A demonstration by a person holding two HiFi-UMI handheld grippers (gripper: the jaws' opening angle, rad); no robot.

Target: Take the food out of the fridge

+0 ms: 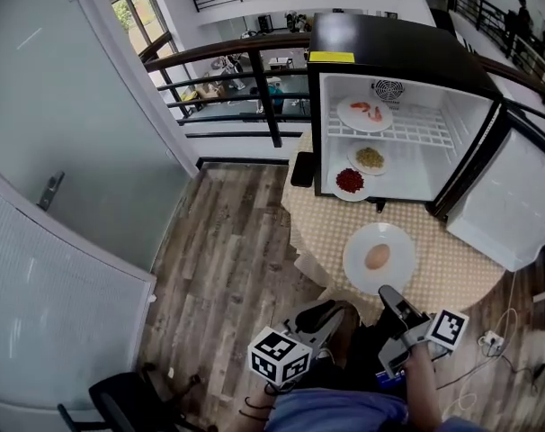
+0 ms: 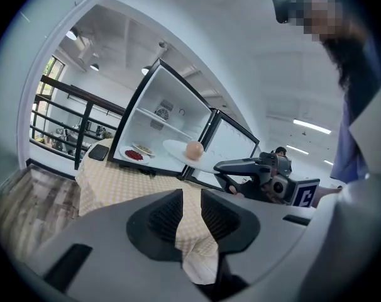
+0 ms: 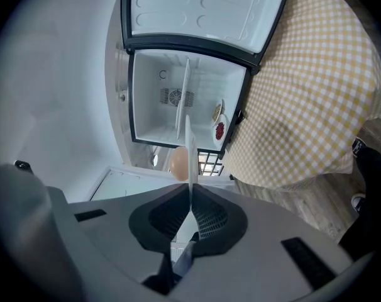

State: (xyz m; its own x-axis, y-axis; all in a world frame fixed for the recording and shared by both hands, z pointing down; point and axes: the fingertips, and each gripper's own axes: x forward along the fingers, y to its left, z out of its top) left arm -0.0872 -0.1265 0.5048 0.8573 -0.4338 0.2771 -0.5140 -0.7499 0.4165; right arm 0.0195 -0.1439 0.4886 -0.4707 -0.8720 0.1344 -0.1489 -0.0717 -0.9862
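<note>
The food in hand [image 1: 377, 256] was a single pale rounded piece. It sat at the centre of a white plate [image 1: 355, 268], in the lower centre of the head view. The plate was in front of the open fridge [image 1: 389, 57] and over the bench [image 1: 452, 264], which carried a yellow checked cloth.

The right tongs [image 1: 387, 292] were fully closed on the near rim of the white plate. In the right gripper view the plate stood edge-on, with its rim pinched between the two pads. The left gripper view showed the plate level and raised clear of the cloth, gripped at its right edge.

The left tongs [image 1: 332, 310] were at the lower centre-left of the head view, just beside the right tongs. They stood partly open and held nothing. In the left gripper view only the checked cloth showed through the gap between the pads.

Three further plates were inside the fridge:
- The plate of pink pieces [image 1: 364, 112] rested on the wire shelf [image 1: 421, 131], in the upper part of the cabinet.
- The plate of yellowish food [image 1: 370, 157] rested on the cabinet floor below the shelf.
- The plate of red food [image 1: 350, 181] rested at the front left of the cabinet floor, just beside the yellowish one.

The fridge door [image 1: 511, 201] was swung wide to the right of the frame. A flat black object [image 1: 301, 169] lay on the bench just left of the fridge.
</note>
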